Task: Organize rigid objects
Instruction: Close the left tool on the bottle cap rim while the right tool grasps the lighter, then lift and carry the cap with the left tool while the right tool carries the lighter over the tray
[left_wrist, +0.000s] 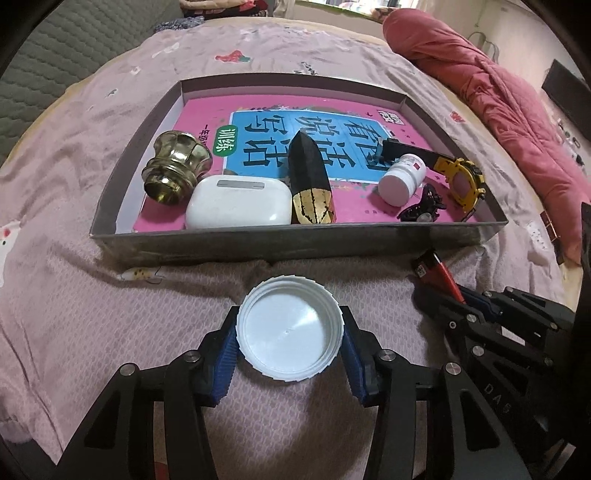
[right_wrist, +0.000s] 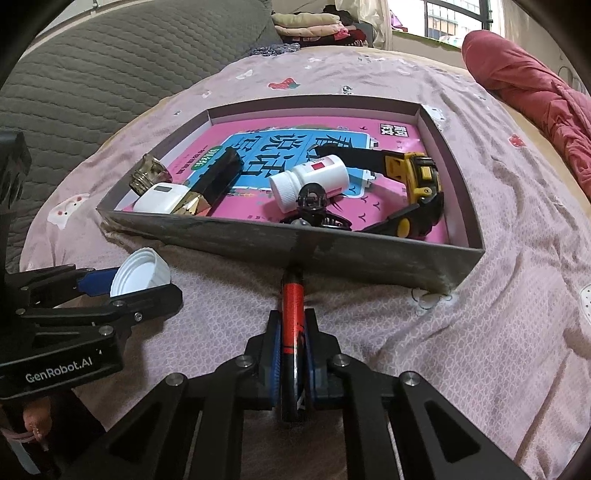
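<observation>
Left gripper (left_wrist: 290, 345) has its blue pads clamped on a white plastic lid (left_wrist: 290, 328), open side up, just above the pink bedsheet (left_wrist: 110, 314) in front of the grey tray (left_wrist: 295, 245). Right gripper (right_wrist: 293, 363) is squeezed tight on a red lighter (right_wrist: 293, 306), its tip near the tray's front wall. The tray holds an earbud case (left_wrist: 238, 203) and a pill bottle (left_wrist: 400, 181).
</observation>
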